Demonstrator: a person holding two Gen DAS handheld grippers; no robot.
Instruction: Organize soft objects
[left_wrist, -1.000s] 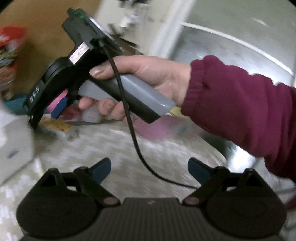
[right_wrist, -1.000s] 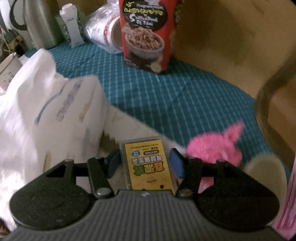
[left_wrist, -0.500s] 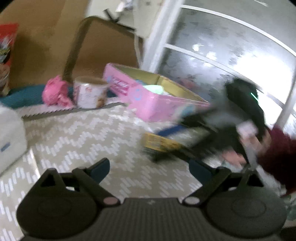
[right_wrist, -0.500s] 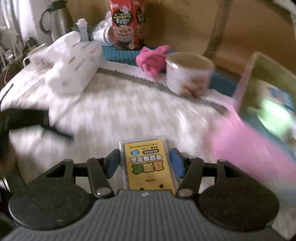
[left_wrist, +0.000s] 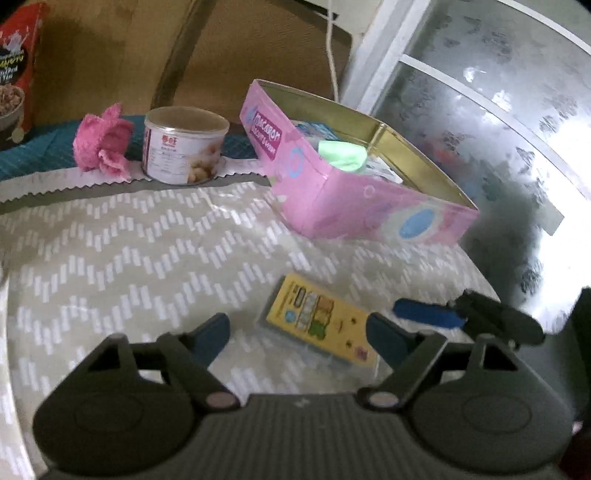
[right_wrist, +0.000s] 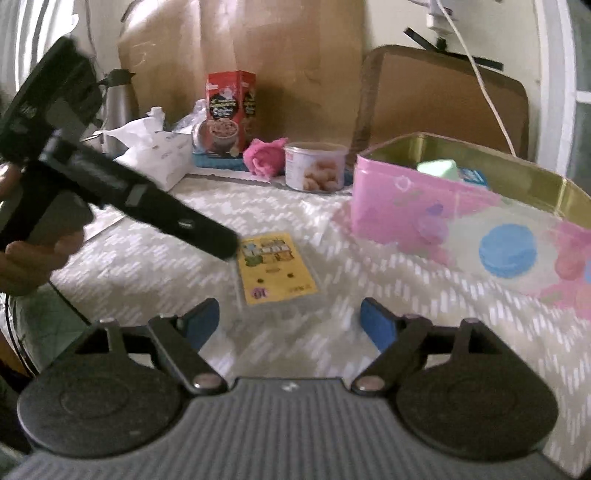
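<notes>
A yellow packet (left_wrist: 319, 319) lies flat on the zigzag-patterned cloth; it also shows in the right wrist view (right_wrist: 275, 267). My left gripper (left_wrist: 297, 334) is open and empty just short of the packet. My right gripper (right_wrist: 290, 323) is open and empty, with the packet just ahead of its fingertips. A pink tin box (left_wrist: 354, 206) stands behind the packet, with a green soft item (left_wrist: 341, 155) inside; the box is at the right in the right wrist view (right_wrist: 461, 229). A pink fluffy cloth (left_wrist: 99, 142) lies at the back.
A round can (left_wrist: 183, 149) stands next to the pink cloth. A red cereal box (right_wrist: 231, 112), a white tissue pack (right_wrist: 153, 155) and a metal jug (right_wrist: 118, 107) stand at the back left. A glass door (left_wrist: 498, 122) is at the right, past the table's edge.
My right gripper carried the yellow packet from the back of the table to the front, opened and let it go onto the cloth. My left gripper stayed open.
</notes>
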